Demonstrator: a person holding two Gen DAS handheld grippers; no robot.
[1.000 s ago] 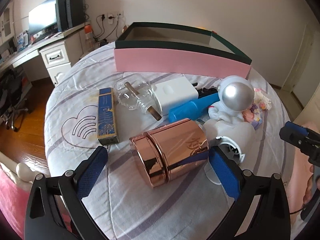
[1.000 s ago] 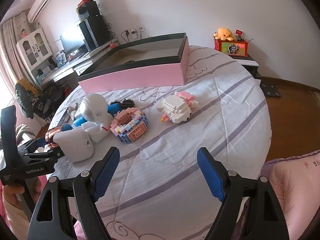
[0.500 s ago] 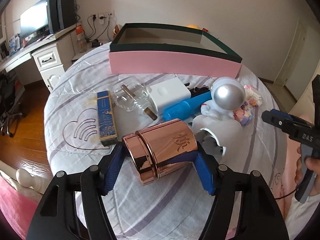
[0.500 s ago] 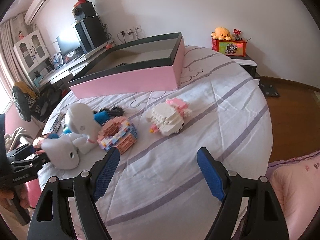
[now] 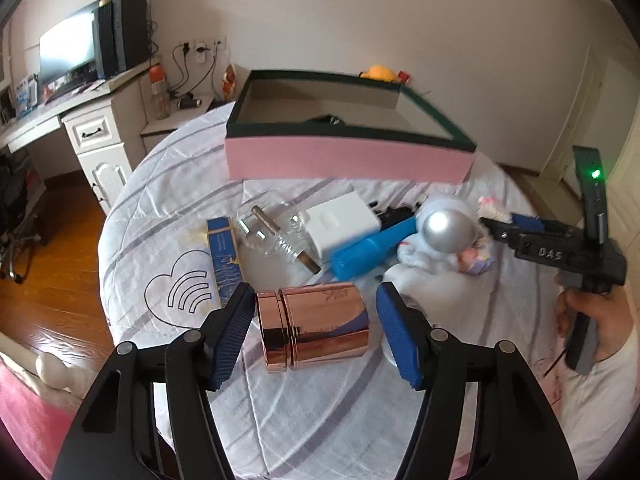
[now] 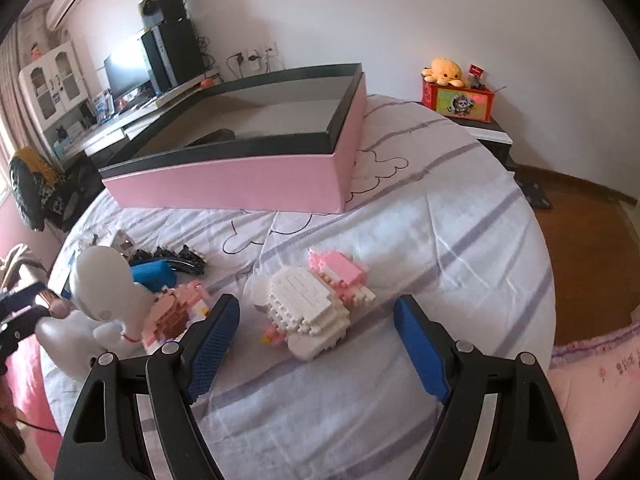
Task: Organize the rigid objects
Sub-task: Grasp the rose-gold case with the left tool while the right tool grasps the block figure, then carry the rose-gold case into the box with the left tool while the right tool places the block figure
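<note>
While most items lie loose on bed, your left tongs (image 5: 316, 320) straddle copper canister (image 5: 314, 326), pads wide; right tongs (image 6: 316, 344) wide over brick model (image 6: 314, 306); pink box (image 5: 348, 158) nearly bare

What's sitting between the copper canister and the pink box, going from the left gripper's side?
In the left wrist view, between the copper canister and the pink box lie a clear glass bottle, a white block and a blue tube.
</note>
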